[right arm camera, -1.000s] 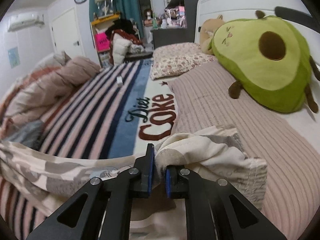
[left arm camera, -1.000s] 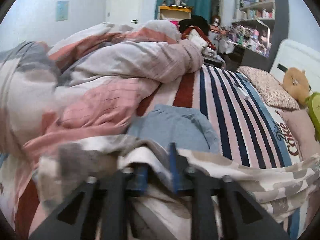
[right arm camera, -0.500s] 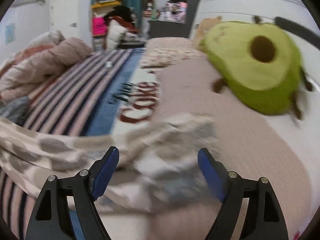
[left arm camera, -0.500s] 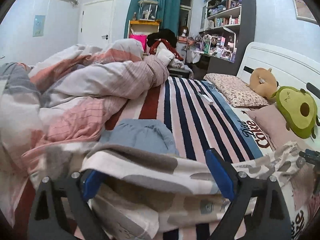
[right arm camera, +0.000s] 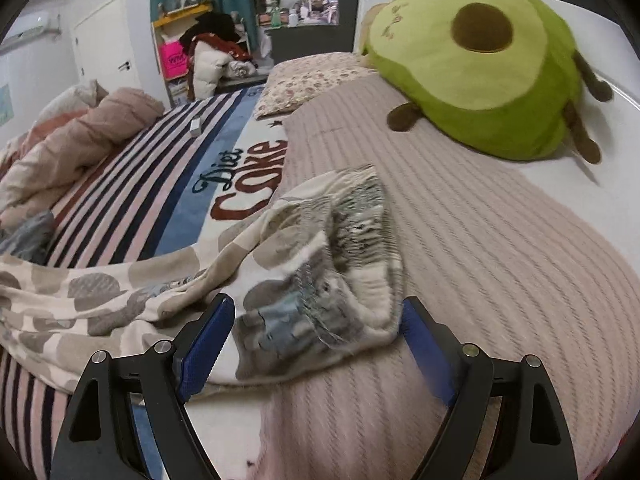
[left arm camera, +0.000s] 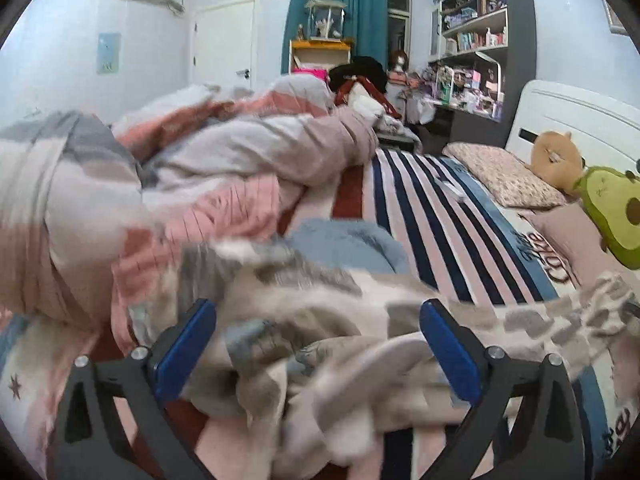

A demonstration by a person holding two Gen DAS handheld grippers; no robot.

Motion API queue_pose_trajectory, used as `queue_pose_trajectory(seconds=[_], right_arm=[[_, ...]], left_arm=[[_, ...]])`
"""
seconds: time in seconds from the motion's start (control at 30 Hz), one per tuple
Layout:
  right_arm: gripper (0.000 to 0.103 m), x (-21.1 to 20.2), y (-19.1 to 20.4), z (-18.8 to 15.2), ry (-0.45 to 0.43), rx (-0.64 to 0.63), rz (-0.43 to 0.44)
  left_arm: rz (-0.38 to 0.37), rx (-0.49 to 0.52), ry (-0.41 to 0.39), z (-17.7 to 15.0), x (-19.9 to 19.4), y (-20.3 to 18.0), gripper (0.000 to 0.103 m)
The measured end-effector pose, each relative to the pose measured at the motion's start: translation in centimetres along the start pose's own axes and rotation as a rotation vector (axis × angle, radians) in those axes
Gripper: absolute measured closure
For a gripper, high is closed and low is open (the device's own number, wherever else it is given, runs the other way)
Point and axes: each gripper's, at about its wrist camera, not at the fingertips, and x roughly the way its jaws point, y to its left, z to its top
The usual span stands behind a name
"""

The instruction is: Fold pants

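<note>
The pants (right arm camera: 168, 280), cream with grey-brown spots, lie stretched across the bed between the two grippers, one end bunched in front of the left gripper (left arm camera: 316, 344), the other end, showing a ribbed band and loose threads, in front of the right gripper (right arm camera: 316, 328). Left gripper points downward over the crumpled end; its jaws are opening, already spread wide, with cloth lying between the blue pads (left arm camera: 186, 354) but neither pad pressing on it. Right gripper tilts more steeply down; its jaws are also opening, wide apart, the banded end resting loose between them, the pads just beside the fabric, not clamped. The left view is motion-blurred over the pants, so folds and seams there are hard to make out; the middle run of the pants is only partly seen in either view. The pants rest on a striped Diet Coke blanket (right arm camera: 160, 184), their right end overlapping a ribbed pink cover (right arm camera: 480, 240). A heaped duvet (left arm camera: 160, 184) crowds the left side, with a blue-grey garment (left arm camera: 344, 244) just beyond the pants. An avocado plush (right arm camera: 476, 68) sits against the white headboard (left arm camera: 572, 116), well apart from the pants. The open striped area beyond the pants holds only a small white object (right arm camera: 195, 126).
</note>
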Motion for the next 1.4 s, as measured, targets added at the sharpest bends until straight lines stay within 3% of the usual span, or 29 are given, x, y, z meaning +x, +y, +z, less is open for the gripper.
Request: queue_pose_trajectory(seconds=[0.27, 0.33, 0.43, 0.53, 0.6, 0.67, 0.7, 0.77, 0.83, 0.93, 1.07, 1.2, 1.27, 1.33, 1.4], right_arm=[[0.021, 1.3, 2.1, 0.0, -0.005, -0.070, -0.046], [0.021, 1.3, 2.2, 0.0, -0.006, -0.070, -0.045], [0.025, 1.7, 2.1, 0.2, -0.009, -0.049, -0.025], [0.043, 2.1, 2.5, 0.3, -0.009, -0.054, -0.034], [0.066, 2.4, 2.9, 0.4, -0.013, -0.063, -0.044], [0.073, 2.5, 3.1, 0.3, -0.023, -0.063, -0.054], [0.076, 2.4, 3.2, 0.3, -0.036, -0.064, -0.067], [0.078, 1.8, 3.3, 0.1, -0.073, -0.066, -0.087], [0.078, 0.9, 3.1, 0.1, -0.104, -0.058, -0.098], [0.079, -1.1, 2.2, 0.0, -0.139, -0.040, -0.120], [0.081, -3.8, 0.8, -0.6, -0.144, -0.021, -0.141], [0.081, -5.7, -0.5, -1.3, -0.129, -0.005, -0.120], [0.081, -5.6, -0.4, -1.2, -0.123, -0.023, -0.114], [0.081, -5.1, -0.1, -1.1, -0.115, -0.040, -0.113], [0.081, -5.0, 0.1, -0.9, -0.119, -0.050, -0.125]], left_arm=[[-0.184, -0.188, 0.198, -7.9, 1.2, 0.1, 0.002], [-0.275, -0.252, 0.260, -9.8, 2.7, -0.2, 0.002], [-0.366, -0.326, 0.284, -10.7, 5.0, -1.0, 0.002], [-0.366, -0.369, 0.267, -10.0, 7.4, -1.6, 0.002], [-0.373, -0.396, 0.260, -9.7, 8.2, -2.0, 0.003], [-0.346, -0.415, 0.237, -9.4, 8.6, -2.3, 0.005], [-0.330, -0.425, 0.229, -9.2, 8.5, -2.2, 0.012], [-0.300, -0.436, 0.216, -9.3, 7.9, -2.2, 0.021], [-0.264, -0.431, 0.216, -9.4, 7.6, -2.1, 0.041], [-0.257, -0.429, 0.221, -9.3, 7.3, -1.6, 0.052], [-0.267, -0.426, 0.217, -9.0, 6.8, -1.3, 0.052], [-0.283, -0.404, 0.248, -8.5, 7.1, -2.2, 0.035], [-0.299, -0.387, 0.261, -8.1, 7.1, -2.9, 0.035], [-0.324, -0.358, 0.239, -7.5, 6.4, -3.5, 0.045], [-0.299, -0.326, 0.211, -6.9, 5.5, -3.4, 0.056]])
